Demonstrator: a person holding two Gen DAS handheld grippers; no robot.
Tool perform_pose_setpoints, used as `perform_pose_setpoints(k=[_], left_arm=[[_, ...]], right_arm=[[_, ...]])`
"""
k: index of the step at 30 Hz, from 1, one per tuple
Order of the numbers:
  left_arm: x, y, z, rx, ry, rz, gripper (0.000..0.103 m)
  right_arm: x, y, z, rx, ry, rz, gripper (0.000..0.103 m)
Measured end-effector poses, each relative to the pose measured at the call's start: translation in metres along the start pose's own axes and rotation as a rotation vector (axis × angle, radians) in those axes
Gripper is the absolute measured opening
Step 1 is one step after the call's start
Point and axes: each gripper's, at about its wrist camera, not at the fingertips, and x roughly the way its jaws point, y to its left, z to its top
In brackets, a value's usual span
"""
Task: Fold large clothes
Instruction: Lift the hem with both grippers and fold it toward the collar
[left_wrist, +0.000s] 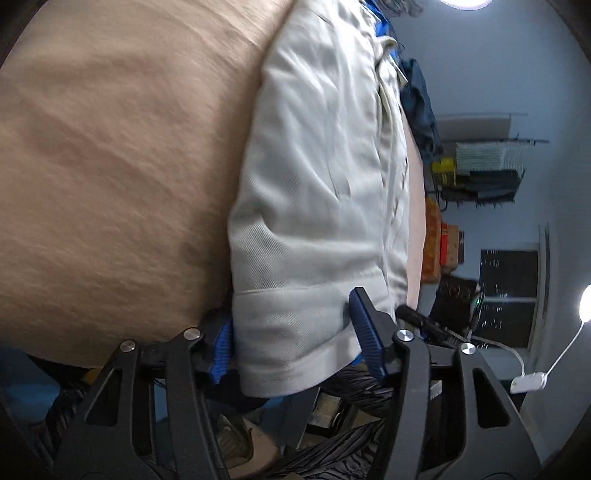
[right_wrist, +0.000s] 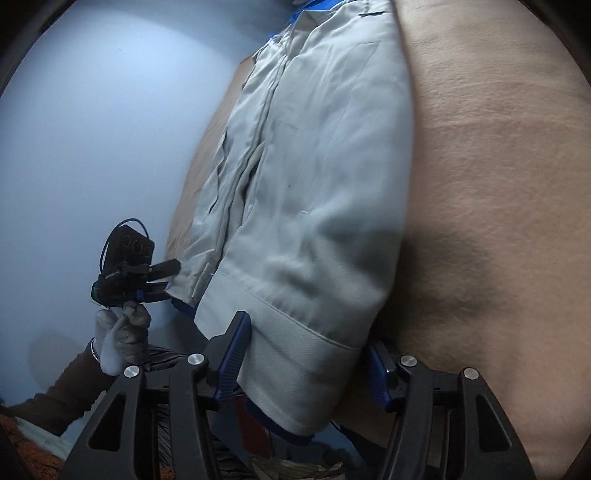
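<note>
— Where's the garment now?

— The pale grey woven jacket with blue trim (left_wrist: 317, 177) lies stretched along the tan bedcover (left_wrist: 110, 166), already doubled lengthwise into a long narrow strip. Its hemmed end hangs just off the cover's near edge.

— And the tools?

— The left gripper (left_wrist: 291, 343) straddles one corner of that hem, blue ribbed pads (left_wrist: 364, 332) either side of the jacket's cloth. I see a gap beside each pad, so I'd call the jaws parted, not clamped. The right gripper (right_wrist: 310, 369) sits the same way at the jacket's other hem corner: cloth between, pads not pressing. A gloved hand (right_wrist: 123, 338) holds the left tool beside the jacket.

— How far along, would you say?

— The side folds look done. What's left, I'd guess, is pinching both hem corners and carrying them up toward the jacket's collar end to halve the strip. Beyond the jacket stand wire shelves (left_wrist: 491, 166).
</note>
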Motion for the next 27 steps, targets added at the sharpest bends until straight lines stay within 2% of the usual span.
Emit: perform_pose_setpoints(k=[2, 6, 8, 9, 13, 21, 24, 27], left_arm=[[0.007, -0.005, -0.002, 0.010, 0.023, 0.007, 0.046], [0.012, -0.013, -0.003, 0.021, 0.020, 0.015, 0.042], [0.008, -0.016, -0.006, 0.030, 0.017, 0.009, 0.035], [0.005, -0.019, -0.006, 0.035, 0.012, -0.003, 0.030], [-0.006, -0.037, -0.010, 0.103, -0.022, -0.002, 0.028], [-0.023, -0.055, 0.001, 0.087, -0.090, -0.100, 0.027], [-0.033, -0.065, 0.012, 0.089, -0.123, -0.119, 0.027], [-0.040, -0.078, 0.028, 0.102, -0.160, -0.110, 0.027]], right_arm=[[0.004, -0.001, 0.004, 0.014, -0.001, 0.028, 0.061], [0.012, 0.001, 0.007, 0.015, -0.005, 0.058, 0.060], [0.016, 0.002, 0.009, 0.007, 0.010, 0.062, 0.043], [0.018, 0.002, 0.009, 0.008, 0.025, 0.072, 0.028], [0.018, 0.009, 0.012, 0.002, 0.012, 0.091, 0.020], [-0.009, 0.015, 0.024, 0.089, -0.092, 0.225, 0.017], [-0.016, 0.022, 0.033, 0.098, -0.111, 0.224, 0.017], [-0.023, 0.031, 0.050, 0.104, -0.129, 0.180, 0.016]])
